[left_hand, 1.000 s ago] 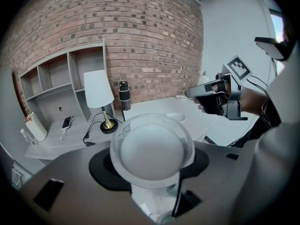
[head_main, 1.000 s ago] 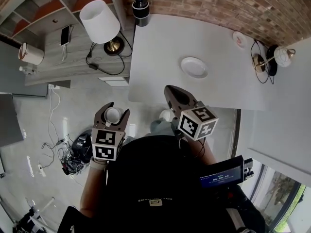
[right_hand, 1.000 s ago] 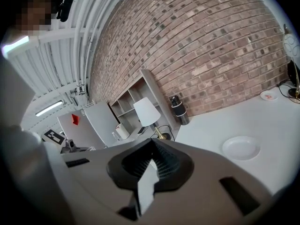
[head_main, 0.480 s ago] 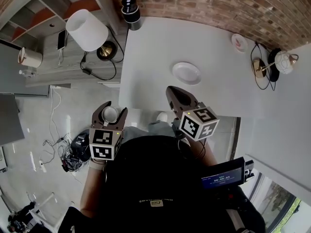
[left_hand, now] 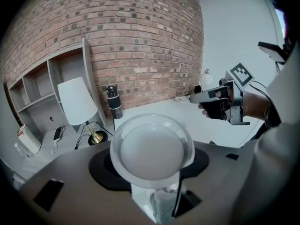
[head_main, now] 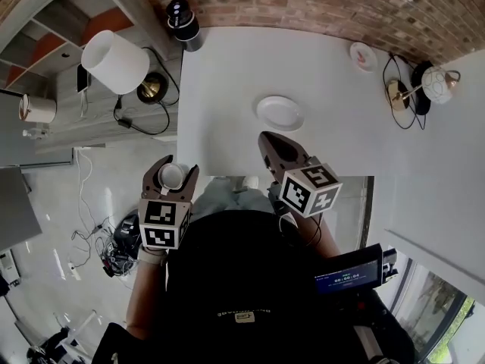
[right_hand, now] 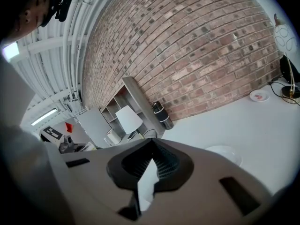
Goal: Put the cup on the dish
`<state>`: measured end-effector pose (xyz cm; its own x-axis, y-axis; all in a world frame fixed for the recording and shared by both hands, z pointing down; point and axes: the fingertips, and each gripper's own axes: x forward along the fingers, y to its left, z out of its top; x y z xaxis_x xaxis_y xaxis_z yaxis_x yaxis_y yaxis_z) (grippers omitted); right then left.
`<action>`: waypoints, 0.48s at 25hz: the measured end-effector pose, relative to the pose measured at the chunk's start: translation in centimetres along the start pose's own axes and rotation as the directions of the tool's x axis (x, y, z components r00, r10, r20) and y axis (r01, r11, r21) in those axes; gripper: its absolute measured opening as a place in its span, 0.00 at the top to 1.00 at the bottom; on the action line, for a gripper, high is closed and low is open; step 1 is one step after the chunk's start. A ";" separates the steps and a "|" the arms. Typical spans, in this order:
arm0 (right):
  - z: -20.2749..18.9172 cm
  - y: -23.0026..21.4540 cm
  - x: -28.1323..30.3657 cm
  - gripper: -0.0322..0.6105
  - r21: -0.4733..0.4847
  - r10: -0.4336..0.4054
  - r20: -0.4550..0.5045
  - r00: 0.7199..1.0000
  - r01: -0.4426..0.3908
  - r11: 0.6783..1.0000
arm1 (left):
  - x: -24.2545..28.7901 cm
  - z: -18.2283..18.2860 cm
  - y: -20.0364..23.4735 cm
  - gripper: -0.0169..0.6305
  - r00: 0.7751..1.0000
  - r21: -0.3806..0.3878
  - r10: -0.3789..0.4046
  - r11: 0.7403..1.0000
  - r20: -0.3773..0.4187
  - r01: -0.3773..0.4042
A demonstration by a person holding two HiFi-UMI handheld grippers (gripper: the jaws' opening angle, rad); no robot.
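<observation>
Nearest the camera, the left gripper is clamping a small white round cup between its brown jaws, which are standing wide because the cup fills the gap. It is hanging upright over the grey floor, just off the near-left corner of the white rectangular table, so it isn't on the dish yet. My guess is the upright hold is keeping it ready to set down flat. The right gripper is showing its jaws pressed together with nothing in them. It is pointing across the near table edge towards the white round dish, probably just idling or ready to steady the dish. The dish is sitting alone near the middle of the table, well apart from the cup, with open tabletop around it. Further back, a small pinkish saucer and a black cylindrical flask are standing by the red brick wall. In the left gripper view the cup is blocking the dish entirely, and its wall is covering the pad contact. The person's dark top is cutting off the table's near edge.
</observation>
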<state>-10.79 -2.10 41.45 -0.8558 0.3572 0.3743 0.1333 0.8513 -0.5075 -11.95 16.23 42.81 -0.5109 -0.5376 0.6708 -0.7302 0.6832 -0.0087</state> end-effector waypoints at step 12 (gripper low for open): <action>1.3 -3.1 -0.1 0.95 0.083 -0.143 0.036 0.989 0.139 0.987 | 5.6 3.5 -0.9 0.58 0.985 0.142 -0.169 0.975 -0.026 0.171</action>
<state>-11.78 -5.27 41.96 -0.8834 0.2181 0.4148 -0.0293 0.8577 -0.5133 -15.74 10.87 43.98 -0.3679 -0.6323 0.6818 -0.8640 0.5036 0.0008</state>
